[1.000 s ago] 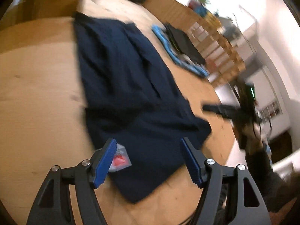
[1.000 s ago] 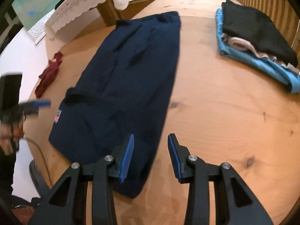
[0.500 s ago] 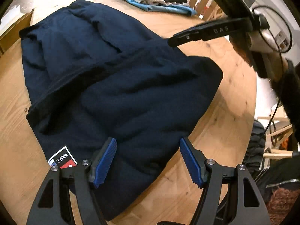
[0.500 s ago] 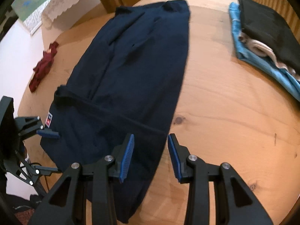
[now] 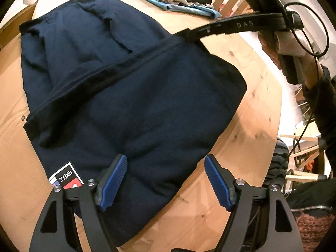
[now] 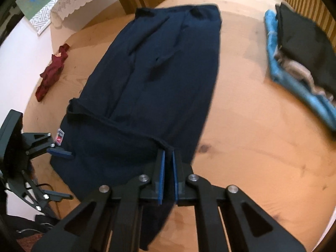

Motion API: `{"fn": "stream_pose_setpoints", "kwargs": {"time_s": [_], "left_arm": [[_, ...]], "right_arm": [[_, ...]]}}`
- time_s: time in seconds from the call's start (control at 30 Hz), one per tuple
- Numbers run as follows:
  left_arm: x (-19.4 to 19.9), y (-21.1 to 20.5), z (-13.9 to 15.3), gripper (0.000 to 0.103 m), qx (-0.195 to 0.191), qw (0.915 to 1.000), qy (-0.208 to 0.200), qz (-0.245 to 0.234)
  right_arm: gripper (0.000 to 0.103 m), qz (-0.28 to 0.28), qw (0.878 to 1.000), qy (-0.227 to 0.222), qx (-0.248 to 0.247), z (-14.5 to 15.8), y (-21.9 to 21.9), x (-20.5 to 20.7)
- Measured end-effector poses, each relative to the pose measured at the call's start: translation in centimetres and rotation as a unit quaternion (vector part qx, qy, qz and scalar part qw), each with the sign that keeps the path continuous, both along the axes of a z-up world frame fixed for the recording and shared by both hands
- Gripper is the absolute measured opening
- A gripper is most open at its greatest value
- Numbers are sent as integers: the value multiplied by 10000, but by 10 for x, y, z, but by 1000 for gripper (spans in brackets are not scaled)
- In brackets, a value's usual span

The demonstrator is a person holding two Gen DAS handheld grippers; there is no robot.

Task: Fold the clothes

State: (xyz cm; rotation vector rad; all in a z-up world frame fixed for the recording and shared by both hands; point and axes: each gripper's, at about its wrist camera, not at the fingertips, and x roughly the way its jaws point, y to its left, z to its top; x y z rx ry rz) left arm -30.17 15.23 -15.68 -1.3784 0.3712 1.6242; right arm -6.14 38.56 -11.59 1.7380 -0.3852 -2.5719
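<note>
- Now your right tool has just clenched, its blue pads pinching the hem seam of the navy garment at that garment's right edge.
- Your left tool is released and has just been spreading wider; its pads hover over the navy cloth near the surface's near edge, beside the logo tag, gripping nothing.
- Spread lengthwise across the wooden surface, the garment reaches from the near edge toward the far edge.
- Folded clothes sit stacked by the surface's right edge; a red cloth lies at its left edge.
</note>
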Motion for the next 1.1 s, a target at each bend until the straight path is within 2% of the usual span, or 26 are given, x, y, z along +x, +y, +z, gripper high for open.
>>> {"fn": "stream_pose_setpoints", "kwargs": {"time_s": [0.1,0.17,0.2,0.27,0.3,0.37,0.43,0.53,0.6,0.67,0.77,0.83,0.9,0.97,1.03,1.1], "left_arm": [[-3,-5,2,74,62,9998,-149,63],[-9,-19,14,69,262,9991,-206,260],[-13,-27,20,69,377,9984,-216,365],[-19,-45,35,70,521,9971,36,554],[-24,-53,41,70,576,9962,128,648],[-35,-61,47,70,684,9945,217,764],[-48,-57,47,70,811,9937,236,738],[-64,-39,39,70,976,9925,147,718],[-75,-29,21,70,834,9937,122,742],[-86,-31,8,66,511,9935,232,992],[-101,-58,13,62,662,9877,197,1400],[-100,-80,33,63,960,9818,248,1618],[-85,-93,50,68,1053,9815,423,1544],[-63,-97,57,69,890,9855,595,1315],[-38,-90,55,69,720,9901,654,1008],[-16,-79,50,69,583,9935,652,722]], "right_arm": [[7,-127,9986,-393,318,-18,8,-6],[9,-291,9975,-418,483,-17,11,-2],[12,-326,9976,-287,544,-11,9,4],[24,-265,9974,188,640,11,-3,20],[26,-234,9965,425,687,22,-9,28],[31,101,9968,631,481,30,-29,38],[31,500,9965,536,404,22,-54,34],[31,734,9944,259,712,-1,-69,21],[31,688,9945,49,792,-17,-66,14],[31,549,9958,-69,724,-26,-55,13],[31,390,9968,-60,689,-25,-45,19],[31,321,9969,5,721,-19,-44,26],[33,364,9961,191,780,-10,-49,36],[50,559,9938,452,852,-3,-56,52],[50,619,9928,536,871,-4,-61,61],[50,605,9939,405,824,-12,-63,61]]}}
